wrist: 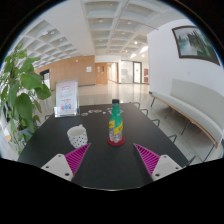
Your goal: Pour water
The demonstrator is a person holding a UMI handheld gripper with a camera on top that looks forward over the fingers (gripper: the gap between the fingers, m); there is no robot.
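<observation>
Bottle (116,122): stood upright on the dark counter (110,165), green label, red base and cap.
Cup (77,135): white, patterned, on the counter just left of the bottle, apart from it.
Tongs (110,160): spread wide, holding nothing, pink pads on both sides, short of the bottle.
Plant (18,90): leafy, far left of the bottle.

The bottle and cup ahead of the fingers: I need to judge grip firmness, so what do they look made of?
Bottle: probably clear plastic, glossy, with a coloured label. Cup: whitish, patterned, maybe paper or plastic; unclear. The open gripper holds neither.
</observation>
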